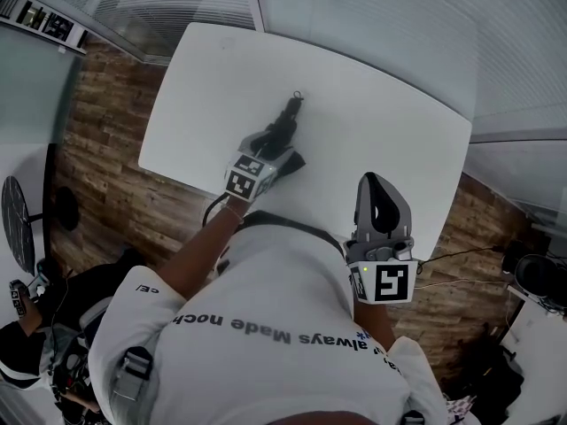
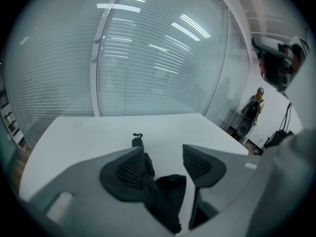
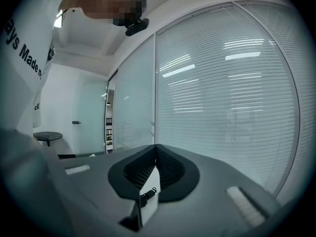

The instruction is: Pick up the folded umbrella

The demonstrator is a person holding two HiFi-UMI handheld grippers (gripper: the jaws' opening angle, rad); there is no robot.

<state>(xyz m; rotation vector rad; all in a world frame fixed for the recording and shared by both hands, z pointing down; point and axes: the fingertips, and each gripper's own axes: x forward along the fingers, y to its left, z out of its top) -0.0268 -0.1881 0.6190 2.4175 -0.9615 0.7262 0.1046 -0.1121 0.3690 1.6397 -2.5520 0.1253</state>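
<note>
Flat on a smooth, matte white table [image 1: 390,122] with rounded corners: a black folded umbrella [image 1: 288,118], soft creased fabric bunched loosely round a slim shaft, ending at the far end in a short rounded handle with a thin cord loop. Placed near the table's middle, lengthwise away from the person.

Directly over the umbrella's near end: the left gripper [image 1: 279,153], grey hard plastic, tilted downward, with a cube of black-and-white square markers [image 1: 248,177] at its back. In the left gripper view, jaws spread apart and released, dark ribbed rubber pads [image 2: 129,171] shaped like rounded wedges. Loose umbrella cloth [image 2: 165,194] between them, overlapped by the left pad, clear of the right one, with no squeeze visible.

At the table's near edge, well apart from the umbrella: the right gripper [image 1: 372,182], same grey shell and marker cube [image 1: 390,282], pointing roughly level. In the right gripper view [image 3: 155,149], ribbed pads clenched together at the tips, nothing gripped. Through the slit beneath them, a strip of white tabletop and a small dark looped piece, too small to name for certain.

Around the table: a brown wood-plank floor [image 1: 115,175] and glass walls with fine horizontal blinds [image 2: 158,58].
</note>
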